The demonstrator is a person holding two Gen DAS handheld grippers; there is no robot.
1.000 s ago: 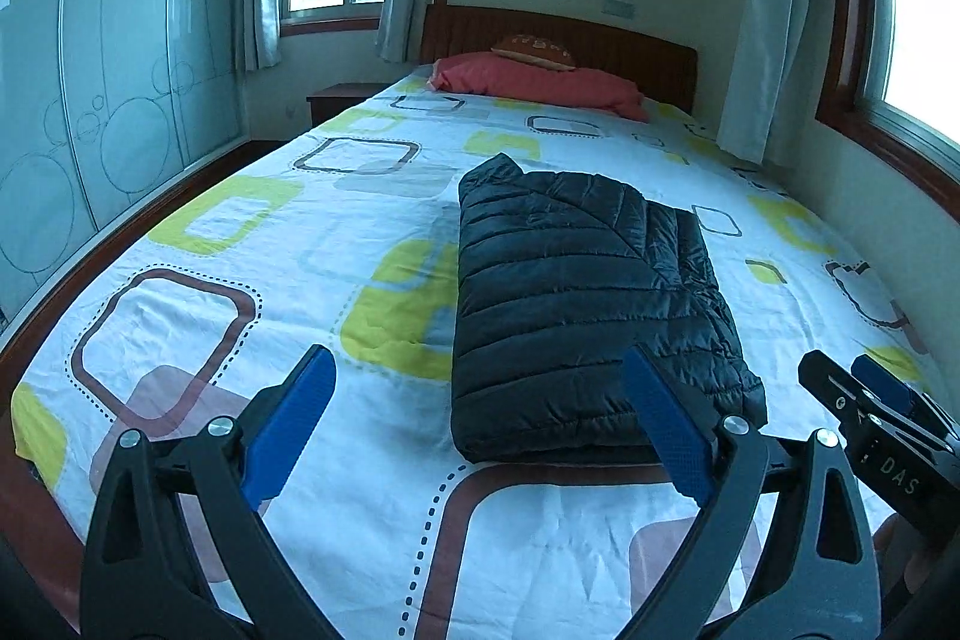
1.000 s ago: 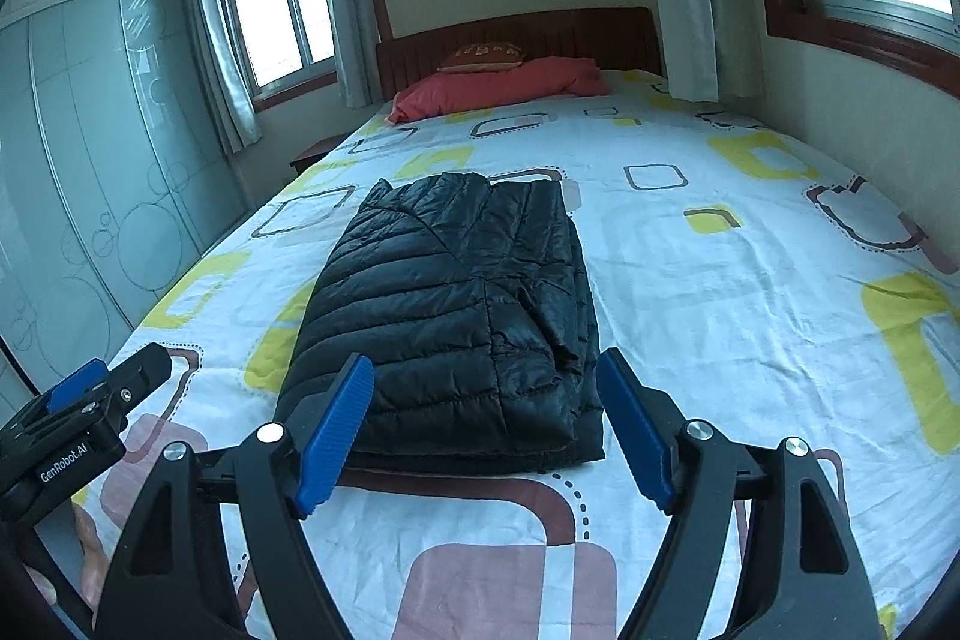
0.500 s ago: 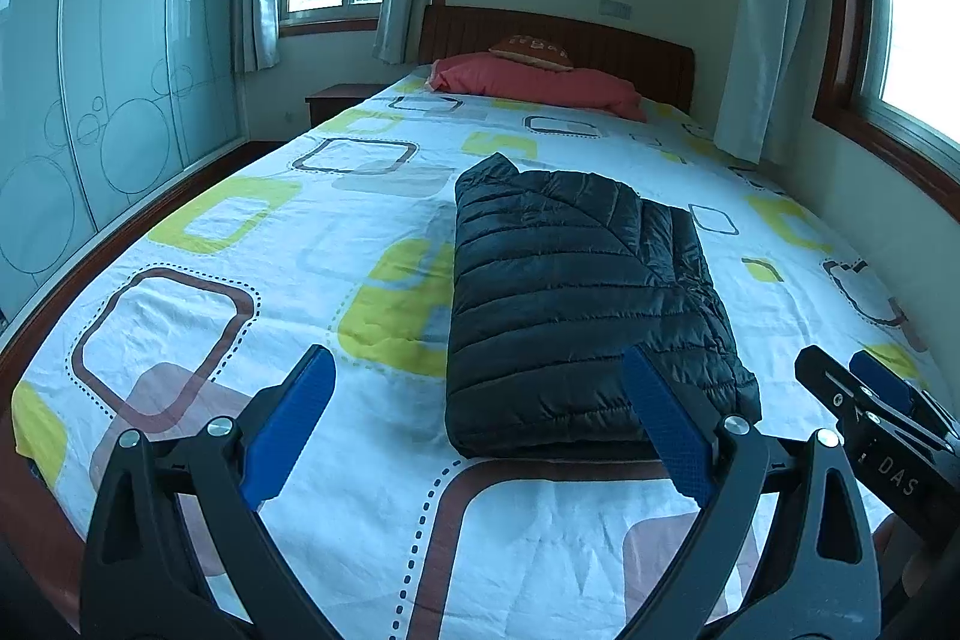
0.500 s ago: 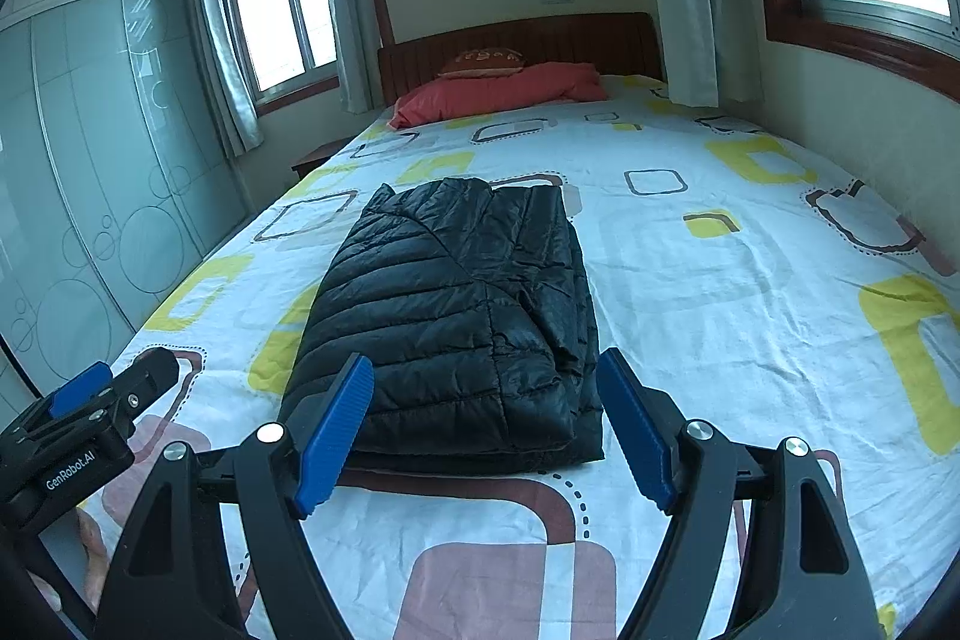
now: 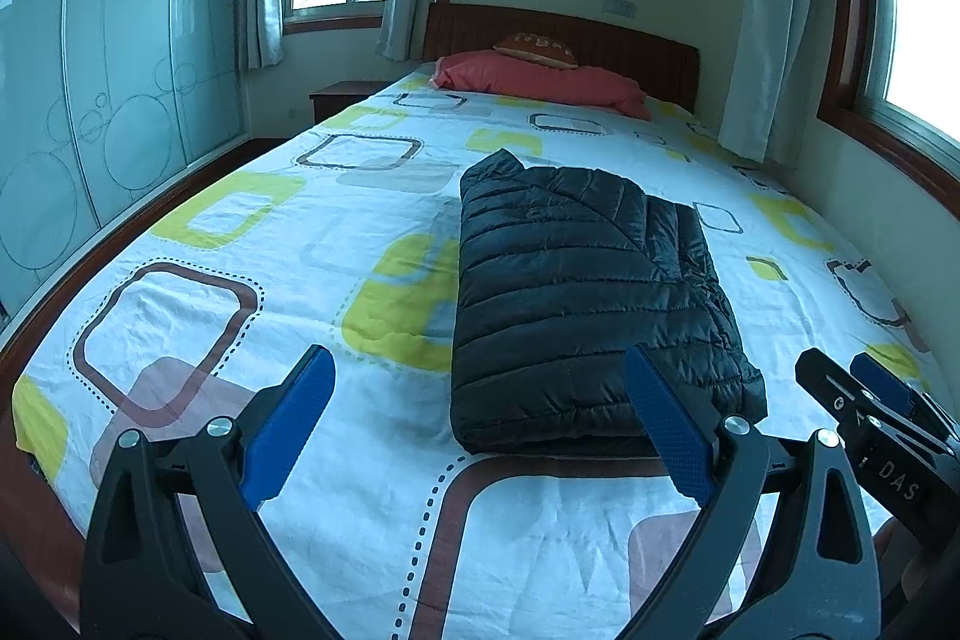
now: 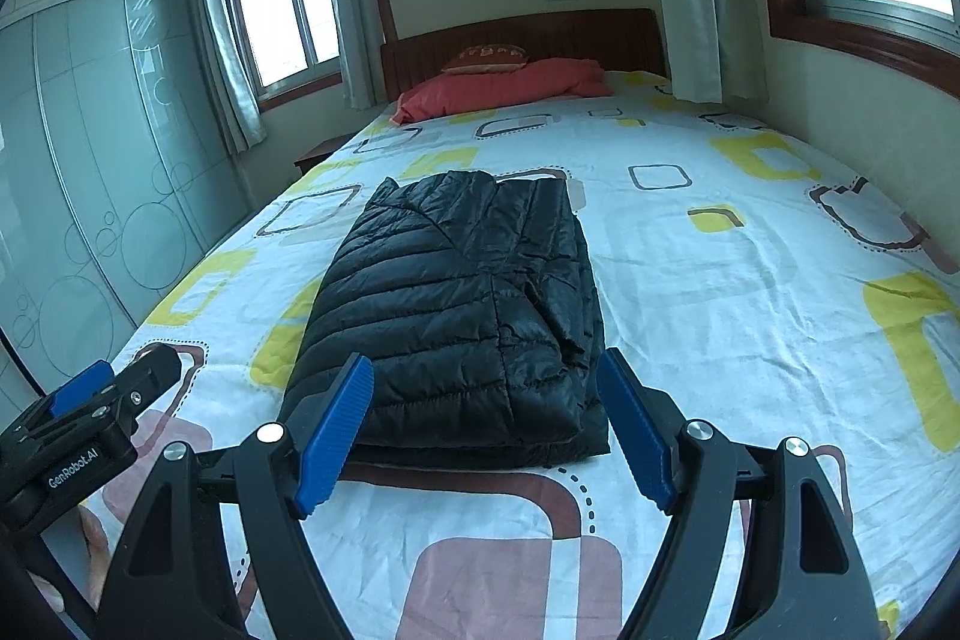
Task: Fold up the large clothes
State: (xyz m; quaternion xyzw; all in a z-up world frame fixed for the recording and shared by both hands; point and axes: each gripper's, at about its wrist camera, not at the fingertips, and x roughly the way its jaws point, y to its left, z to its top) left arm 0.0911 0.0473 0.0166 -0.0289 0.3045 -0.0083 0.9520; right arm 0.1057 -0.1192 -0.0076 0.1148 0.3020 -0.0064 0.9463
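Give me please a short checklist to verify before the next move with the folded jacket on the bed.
1. Black puffer jacket folded into a compact rectangle: ok.
2. Jacket lies fully on the bed sheet, away from the edges: ok.
3. Left tongs open, holding nothing: ok.
4. Right tongs open, holding nothing: ok.
5. Layers on the jacket's right side aligned: not ok, slightly rumpled.
6. Sleeves tucked inside: cannot tell.

A folded black quilted puffer jacket (image 6: 462,304) lies mid-bed on the patterned white bedsheet (image 6: 720,292); the right claw (image 6: 483,424) hovers wide apart at its near edge.
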